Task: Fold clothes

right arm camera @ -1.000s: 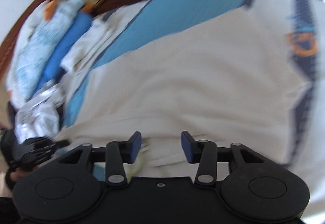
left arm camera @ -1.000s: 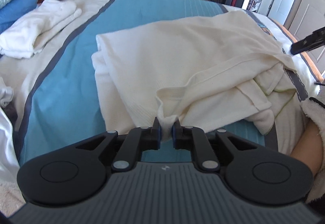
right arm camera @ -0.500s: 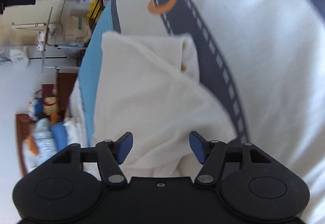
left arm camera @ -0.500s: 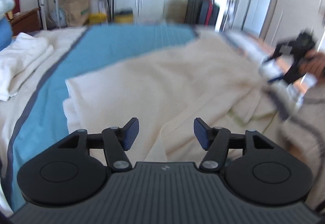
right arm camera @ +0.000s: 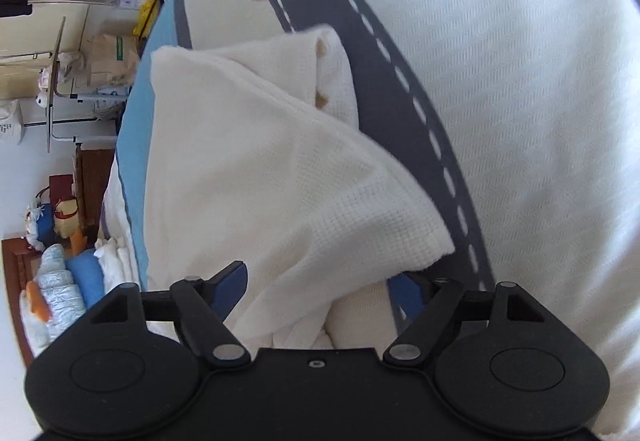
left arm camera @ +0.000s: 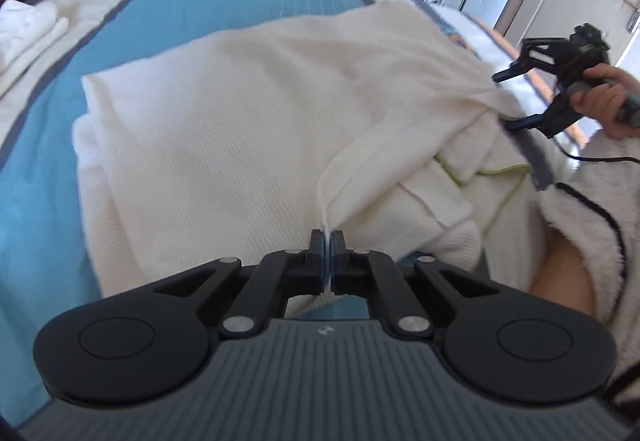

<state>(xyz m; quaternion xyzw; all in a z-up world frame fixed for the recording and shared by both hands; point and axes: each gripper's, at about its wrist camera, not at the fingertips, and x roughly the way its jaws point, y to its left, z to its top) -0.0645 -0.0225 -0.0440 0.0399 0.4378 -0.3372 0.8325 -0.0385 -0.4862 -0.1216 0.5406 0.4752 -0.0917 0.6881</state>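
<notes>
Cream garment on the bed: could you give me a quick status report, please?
Left hand-held gripper shut on cream garment edge. Right hand-held gripper open, just widened, straddling a corner. Nothing in the way.

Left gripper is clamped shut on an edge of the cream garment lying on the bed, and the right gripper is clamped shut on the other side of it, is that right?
Not quite. The left gripper is indeed shut on an edge of the cream garment, but the right gripper is open. The right wrist view shows its fingers spread wide, with a corner of the garment lying loosely between them, not pinched.
</notes>
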